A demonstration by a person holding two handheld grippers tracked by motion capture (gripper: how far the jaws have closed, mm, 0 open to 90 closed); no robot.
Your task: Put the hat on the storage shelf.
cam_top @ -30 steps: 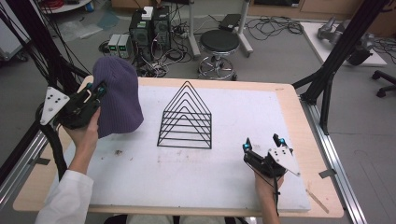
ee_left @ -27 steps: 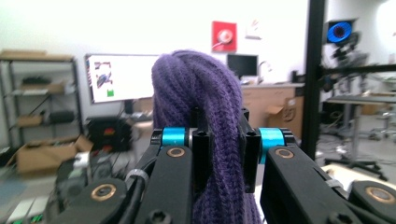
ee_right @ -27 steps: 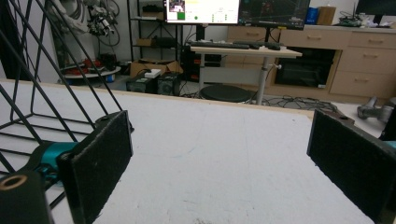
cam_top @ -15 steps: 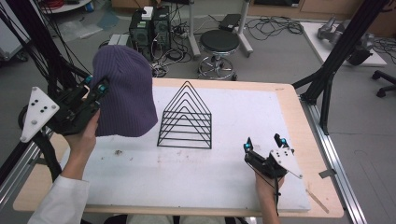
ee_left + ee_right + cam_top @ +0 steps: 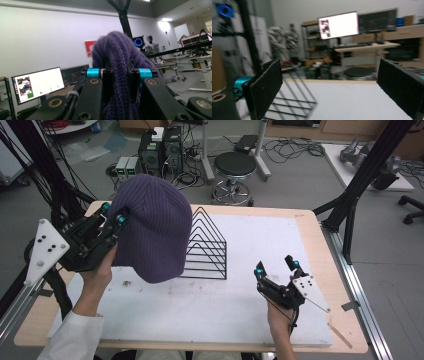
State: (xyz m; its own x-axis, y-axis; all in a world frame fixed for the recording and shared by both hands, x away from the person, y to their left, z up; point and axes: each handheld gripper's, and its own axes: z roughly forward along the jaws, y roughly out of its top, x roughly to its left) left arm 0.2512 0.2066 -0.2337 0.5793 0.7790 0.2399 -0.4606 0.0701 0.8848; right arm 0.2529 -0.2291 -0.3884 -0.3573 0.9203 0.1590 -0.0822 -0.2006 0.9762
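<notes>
Wool of the purple hat (image 5: 155, 227) sits clamped between the jaws of the left claw (image 5: 112, 213), hanging up off the table (image 5: 310, 235) beside the wire rack (image 5: 210, 245). Right claw (image 5: 276, 268) stands apart, holding nothing, well to the rack's other side.

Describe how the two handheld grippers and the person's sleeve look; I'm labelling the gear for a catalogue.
Both the left gripper and the right gripper are black with teal joints at the jaws and a pale grey three-cornered plate with dark dots. The jaw pads are black and rough-textured. The left forearm wears a white sleeve.
</notes>
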